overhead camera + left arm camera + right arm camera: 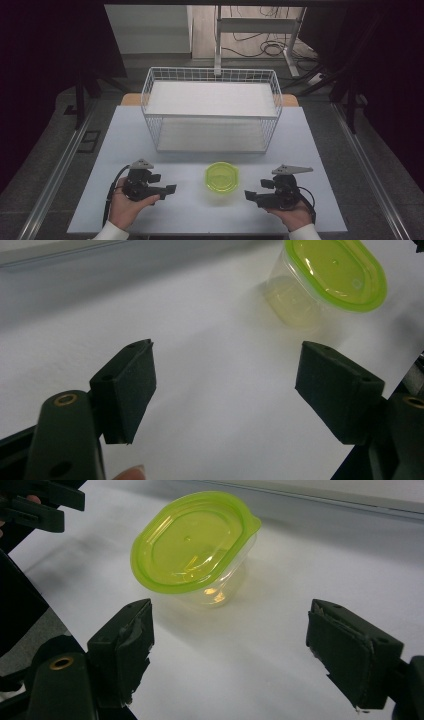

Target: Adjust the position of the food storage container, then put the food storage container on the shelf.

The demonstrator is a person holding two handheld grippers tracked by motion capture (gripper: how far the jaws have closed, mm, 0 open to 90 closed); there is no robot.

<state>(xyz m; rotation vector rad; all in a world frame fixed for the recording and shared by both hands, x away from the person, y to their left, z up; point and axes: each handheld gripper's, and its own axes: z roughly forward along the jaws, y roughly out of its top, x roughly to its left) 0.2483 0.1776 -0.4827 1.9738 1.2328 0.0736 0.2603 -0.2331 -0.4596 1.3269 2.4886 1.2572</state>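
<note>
Left to right across the table (125,125): the left gripper (172,189) rests low near the front edge, jaws spread wide with nothing between them. Midway stands the container (221,177), a small clear tub with a lime-green lid pressed on, upright on the white surface in front of the wire basket (212,107). The right gripper (247,194) points at it, jaws wide apart and empty; the tub sits just beyond the pads (125,645). Judged step: approaching to grasp. The jaws should straddle the clear wall below the lid rim, squarely and level, closing gently, since thin plastic will likely flex or slide.
</note>
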